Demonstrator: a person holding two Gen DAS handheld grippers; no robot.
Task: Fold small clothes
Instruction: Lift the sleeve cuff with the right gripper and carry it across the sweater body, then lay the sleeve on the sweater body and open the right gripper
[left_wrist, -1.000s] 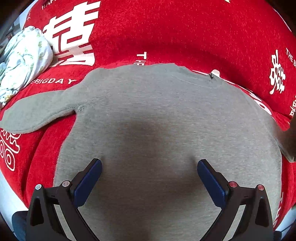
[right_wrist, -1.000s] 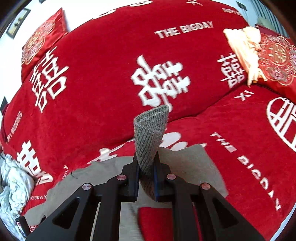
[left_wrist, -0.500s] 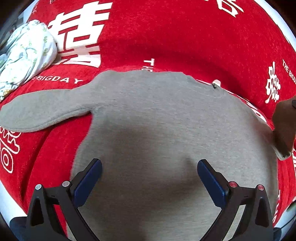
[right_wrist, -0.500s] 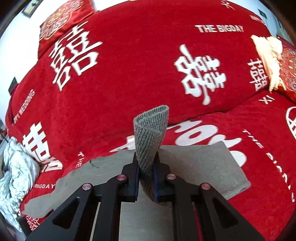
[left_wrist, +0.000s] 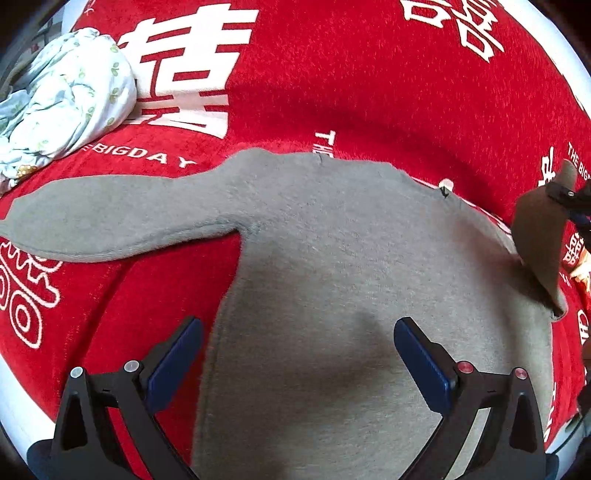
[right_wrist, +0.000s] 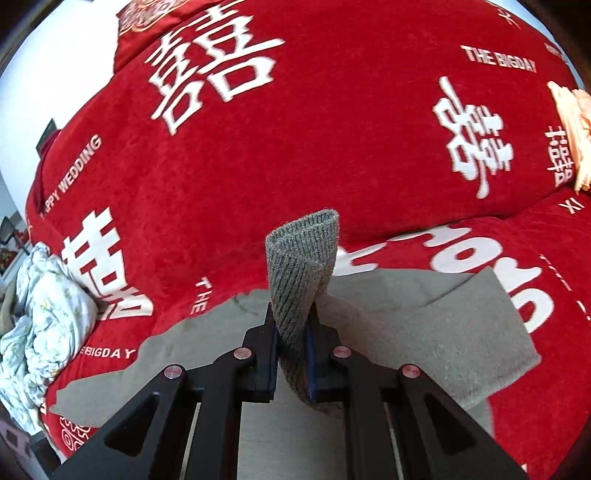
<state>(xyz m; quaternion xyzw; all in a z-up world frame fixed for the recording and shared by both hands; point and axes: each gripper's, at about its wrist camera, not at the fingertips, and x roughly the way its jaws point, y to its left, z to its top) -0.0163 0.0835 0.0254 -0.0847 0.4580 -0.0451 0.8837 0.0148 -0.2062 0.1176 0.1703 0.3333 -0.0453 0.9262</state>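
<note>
A grey sweater lies flat on the red blanket, its left sleeve stretched out to the left. My left gripper hovers open over the sweater's lower left part, and its left finger is over the blanket just off the hem's side edge. My right gripper is shut on the ribbed cuff of the right sleeve, which stands up out of the jaws. In the left wrist view that lifted sleeve hangs at the sweater's right edge under the right gripper.
A crumpled pale blue floral garment lies on the blanket at the far left, also in the right wrist view. A peach cloth rests at the right by a red pillow. The blanket's white edge runs along the lower left.
My right gripper carried the cuff leftward over the sweater, folding the sleeve inward. My left gripper slid left, from the middle of the sweater toward its left side edge.
</note>
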